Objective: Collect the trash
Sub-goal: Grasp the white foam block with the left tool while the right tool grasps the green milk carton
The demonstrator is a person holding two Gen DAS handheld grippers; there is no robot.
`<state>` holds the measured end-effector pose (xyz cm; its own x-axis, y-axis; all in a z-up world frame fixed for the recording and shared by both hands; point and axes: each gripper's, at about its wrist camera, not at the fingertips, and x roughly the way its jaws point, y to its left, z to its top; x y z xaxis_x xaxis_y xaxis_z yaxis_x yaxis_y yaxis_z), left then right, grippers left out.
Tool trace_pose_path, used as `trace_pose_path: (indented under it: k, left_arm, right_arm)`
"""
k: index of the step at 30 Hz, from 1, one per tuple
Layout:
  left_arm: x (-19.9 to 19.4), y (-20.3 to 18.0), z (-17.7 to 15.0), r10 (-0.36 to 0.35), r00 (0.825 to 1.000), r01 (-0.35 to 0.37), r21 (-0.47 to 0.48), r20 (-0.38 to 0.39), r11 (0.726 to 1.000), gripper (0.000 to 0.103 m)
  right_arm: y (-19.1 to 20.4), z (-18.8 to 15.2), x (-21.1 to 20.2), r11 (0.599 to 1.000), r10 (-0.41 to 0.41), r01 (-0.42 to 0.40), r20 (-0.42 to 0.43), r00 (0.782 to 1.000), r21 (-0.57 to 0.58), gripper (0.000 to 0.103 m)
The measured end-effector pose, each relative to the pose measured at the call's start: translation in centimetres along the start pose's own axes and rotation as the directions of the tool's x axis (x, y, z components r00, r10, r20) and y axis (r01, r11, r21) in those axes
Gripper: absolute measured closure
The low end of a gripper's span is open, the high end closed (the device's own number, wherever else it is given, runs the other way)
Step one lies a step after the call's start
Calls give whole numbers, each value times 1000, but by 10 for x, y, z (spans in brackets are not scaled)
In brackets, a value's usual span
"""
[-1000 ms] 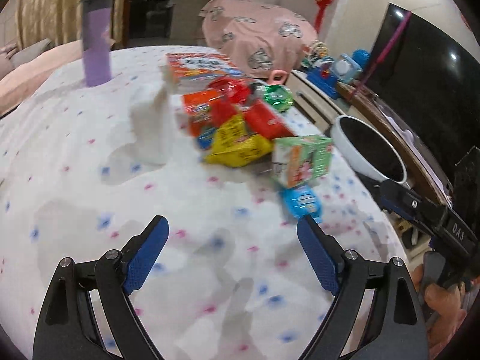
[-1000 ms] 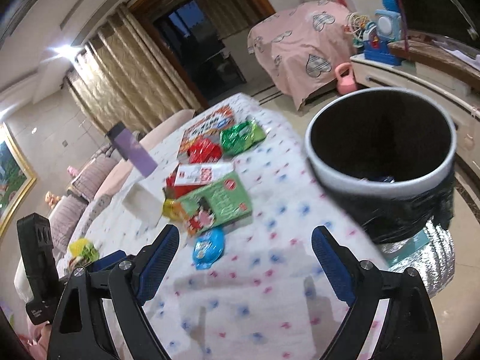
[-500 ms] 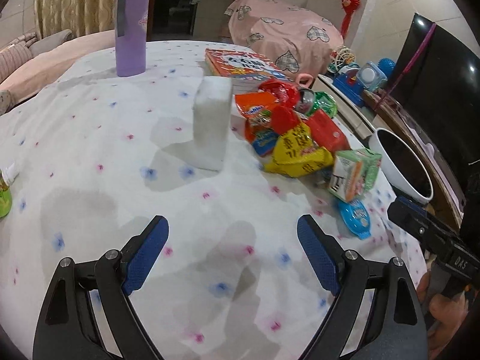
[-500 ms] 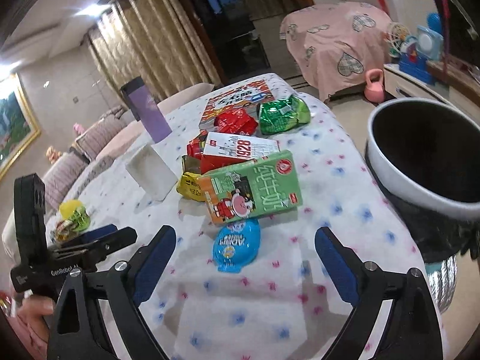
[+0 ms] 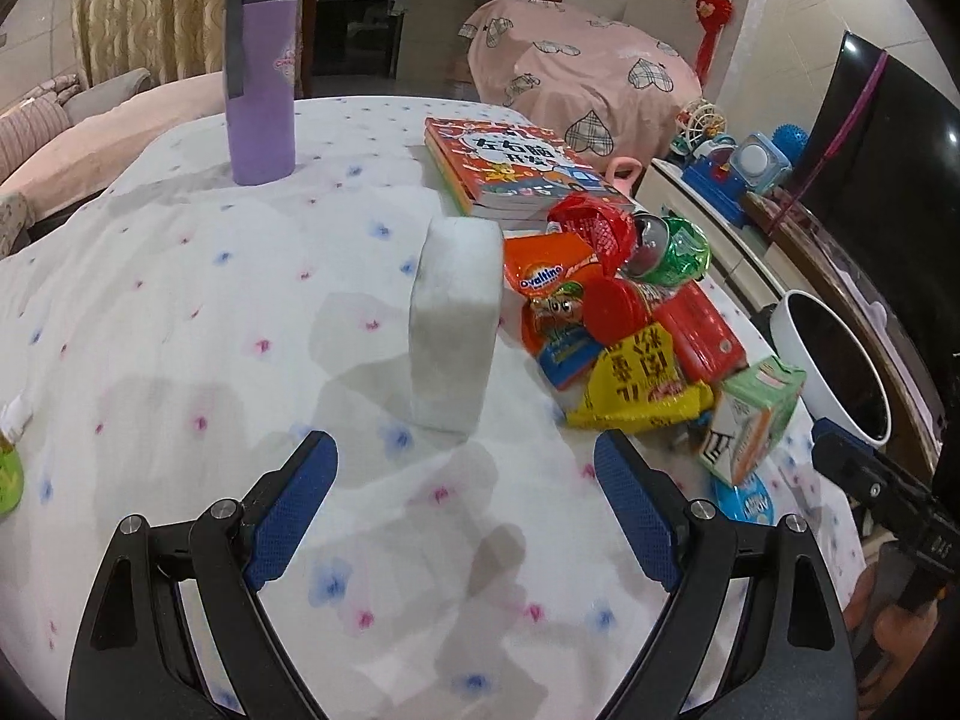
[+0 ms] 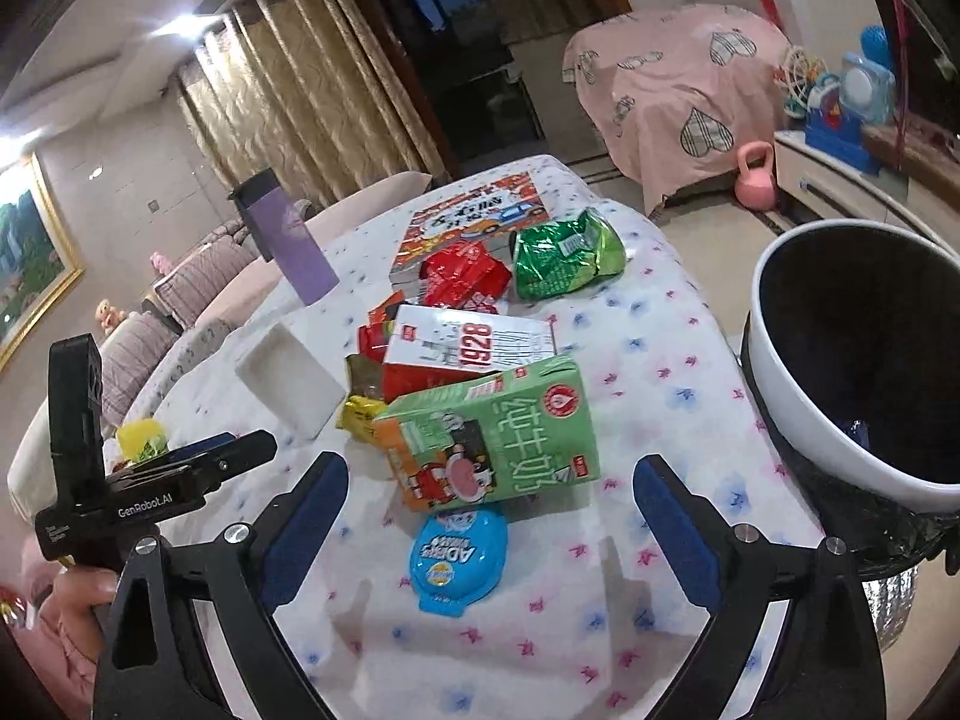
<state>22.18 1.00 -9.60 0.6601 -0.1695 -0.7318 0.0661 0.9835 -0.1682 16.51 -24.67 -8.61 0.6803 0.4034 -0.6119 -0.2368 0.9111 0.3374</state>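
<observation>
Both grippers hang over the table (image 5: 180, 312) with jaws spread, holding nothing: the left gripper (image 5: 465, 510) before the white block (image 5: 454, 324), the right gripper (image 6: 489, 516) over the blue wrapper (image 6: 457, 558). The trash heap (image 6: 480, 354) lies near the right edge, the bin (image 6: 798, 402) just beyond it.

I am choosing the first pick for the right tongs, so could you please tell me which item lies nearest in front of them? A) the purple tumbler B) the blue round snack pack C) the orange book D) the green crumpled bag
B: in the right wrist view the blue round snack pack lies on the tablecloth just ahead of the open right tongs, in front of the green milk carton.
</observation>
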Motion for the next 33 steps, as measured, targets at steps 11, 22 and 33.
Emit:
trace_pose_path:
  k: [11, 22, 33]
  left_arm:
    - [21, -2, 25, 25, 999, -26, 22, 33, 999, 18]
    - [6, -15, 5, -55, 998, 55, 41, -5, 998, 74]
    - [-11, -22, -7, -100, 995, 101, 44, -19, 994, 74]
  right_arm:
    - [9, 13, 31, 992, -19, 13, -46, 999, -128, 6]
    - [-11, 5, 23, 999, -33, 29, -68, 997, -45, 90]
    - [-13, 34, 30, 993, 84, -89, -65, 994, -74, 15]
